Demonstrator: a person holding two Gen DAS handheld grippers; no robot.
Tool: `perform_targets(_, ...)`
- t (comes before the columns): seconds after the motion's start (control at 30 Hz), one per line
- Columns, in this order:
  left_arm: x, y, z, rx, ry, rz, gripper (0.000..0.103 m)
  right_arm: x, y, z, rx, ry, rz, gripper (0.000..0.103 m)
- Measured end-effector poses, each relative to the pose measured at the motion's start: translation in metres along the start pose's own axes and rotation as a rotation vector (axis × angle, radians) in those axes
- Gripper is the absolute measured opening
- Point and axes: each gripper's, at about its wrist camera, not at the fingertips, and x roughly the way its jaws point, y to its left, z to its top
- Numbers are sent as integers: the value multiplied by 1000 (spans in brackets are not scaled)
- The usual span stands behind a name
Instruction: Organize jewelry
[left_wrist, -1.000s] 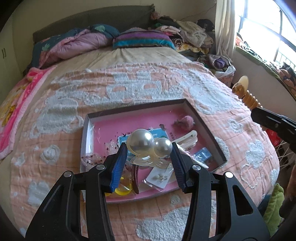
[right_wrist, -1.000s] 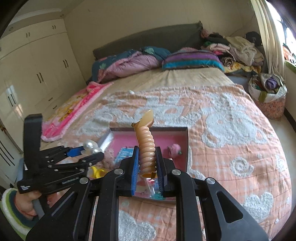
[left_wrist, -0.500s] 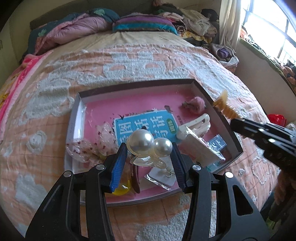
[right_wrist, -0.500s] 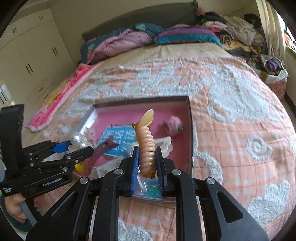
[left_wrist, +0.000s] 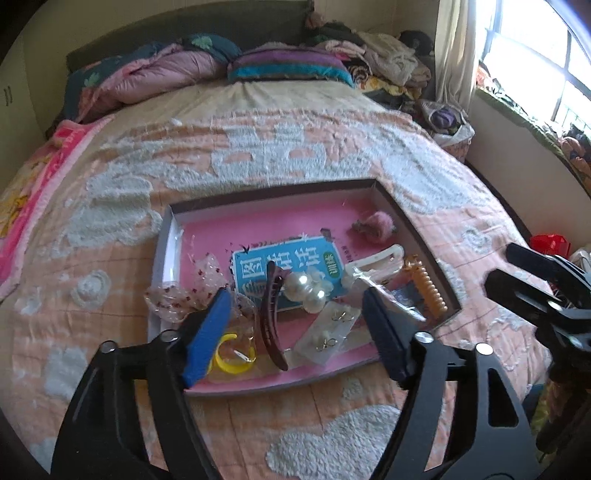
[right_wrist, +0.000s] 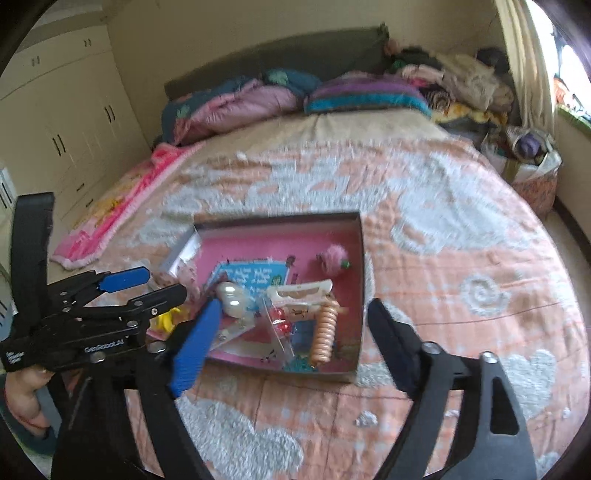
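Note:
A shallow box with a pink floor (left_wrist: 273, 225) (right_wrist: 258, 247) lies on the bed. In it lie a pearl hair clip (left_wrist: 306, 288) (right_wrist: 232, 295), an orange spiral clip (left_wrist: 428, 284) (right_wrist: 325, 332), a dark red claw clip (left_wrist: 269, 314), a white clip (left_wrist: 380, 258), a pink pompom (left_wrist: 376, 223), a yellow ring (left_wrist: 232, 354) and an earring card (left_wrist: 328, 328). My left gripper (left_wrist: 295, 328) is open and empty above the box's near edge. My right gripper (right_wrist: 291, 339) is open and empty over the box's near right part.
The box sits on a peach and white quilt (left_wrist: 258, 147). Pillows and folded bedding (left_wrist: 184, 70) lie at the headboard, clothes (left_wrist: 388, 62) at the far right. A wardrobe (right_wrist: 66, 129) stands left, a window (left_wrist: 535, 66) right.
Both grippers opened. The pearl clip dropped from the left gripper into the box, and the orange spiral clip dropped from the right gripper into the box. Both grippers drew back a little.

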Motion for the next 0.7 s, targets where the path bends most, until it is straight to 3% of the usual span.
perform_targets(0.17,-36,-7,-5,2,-52,11,89,-53,10,-5,-58,-96,-21,97)
perform_targets(0.27,-56,-10,-13,-8,-78,13,93,-78,15,-12,-70,-137,-20,98)
perform_targets(0.7,-118,-4,-68,-56,-135,50,94,-143,39,-55,-121,-213,-16,99)
